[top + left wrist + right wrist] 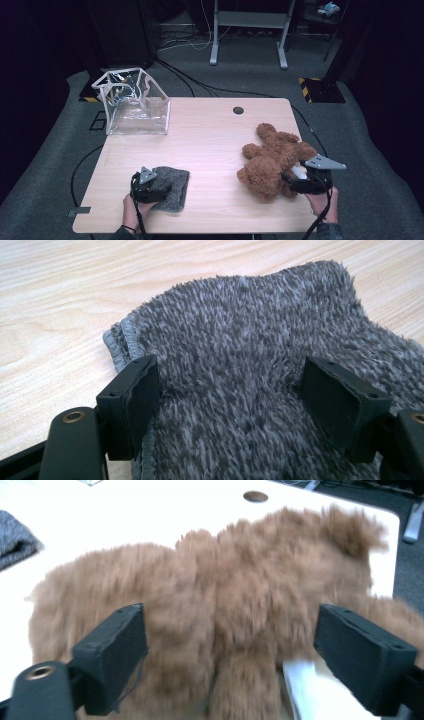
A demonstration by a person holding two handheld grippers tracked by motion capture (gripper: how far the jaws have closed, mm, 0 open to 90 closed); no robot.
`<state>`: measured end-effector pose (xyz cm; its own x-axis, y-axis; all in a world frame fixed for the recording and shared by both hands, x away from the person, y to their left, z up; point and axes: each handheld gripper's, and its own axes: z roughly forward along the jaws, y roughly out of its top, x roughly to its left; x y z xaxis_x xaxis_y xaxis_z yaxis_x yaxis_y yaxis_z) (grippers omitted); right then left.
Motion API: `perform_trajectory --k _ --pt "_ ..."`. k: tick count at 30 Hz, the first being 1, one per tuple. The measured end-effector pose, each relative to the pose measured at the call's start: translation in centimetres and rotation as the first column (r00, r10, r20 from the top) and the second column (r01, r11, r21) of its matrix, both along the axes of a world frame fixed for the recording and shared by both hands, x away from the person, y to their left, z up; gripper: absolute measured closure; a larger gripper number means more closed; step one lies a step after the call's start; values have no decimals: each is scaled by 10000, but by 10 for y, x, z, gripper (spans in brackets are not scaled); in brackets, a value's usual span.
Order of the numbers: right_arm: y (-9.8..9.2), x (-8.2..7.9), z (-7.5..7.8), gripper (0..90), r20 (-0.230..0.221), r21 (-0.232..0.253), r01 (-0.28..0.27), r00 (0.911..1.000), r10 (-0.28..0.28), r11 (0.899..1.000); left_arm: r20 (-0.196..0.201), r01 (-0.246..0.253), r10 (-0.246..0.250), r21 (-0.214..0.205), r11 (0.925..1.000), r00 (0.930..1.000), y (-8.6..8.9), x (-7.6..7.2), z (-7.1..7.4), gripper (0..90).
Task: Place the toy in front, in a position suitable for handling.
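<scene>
High view. A light wooden table is carrying the items listed here. The left gripper, black with a grey three-cornered plate on top, is sitting at the near left edge, held by a hand coming in from below. A folded grey fleecy cloth is lying directly under and ahead of its jaws. The right gripper, of the same make, is hanging at the near right, its jaws pointing left. A brown plush teddy bear is lying on its back just left of those jaws, its head nearest them. A clear plastic pouch with white edging is standing at the far left corner, well apart from both grippers. A small round dark hole is sitting in the tabletop near the far edge.

Left gripper view. The two jaws are standing fairly wide apart, straddling the grey cloth. The left pad is lying against the cloth's stitched hem; the right pad is resting on the pile at its far side. The cloth is bulging up between them, loose rather than pinched.

Right gripper view. The jaws are standing wide, with the brown bear lying between and beyond them, blurred. Neither pad is pressing on the fur. A corner of the grey cloth is showing far to the left.
</scene>
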<state>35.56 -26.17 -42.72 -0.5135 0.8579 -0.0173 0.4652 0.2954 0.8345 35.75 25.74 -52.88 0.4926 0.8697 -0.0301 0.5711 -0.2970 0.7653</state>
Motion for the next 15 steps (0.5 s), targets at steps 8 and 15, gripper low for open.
perform_trajectory --k 8,15 --pt "21 52 6 264 -1215 -599 -388 9921 313 9974 75 -36 35 35 10000 10000 -1 0 0 237" --pt "31 68 -6 407 -2105 -902 -305 9775 109 9955 4 128 -129 206 9997 9999 0 0 0 238"
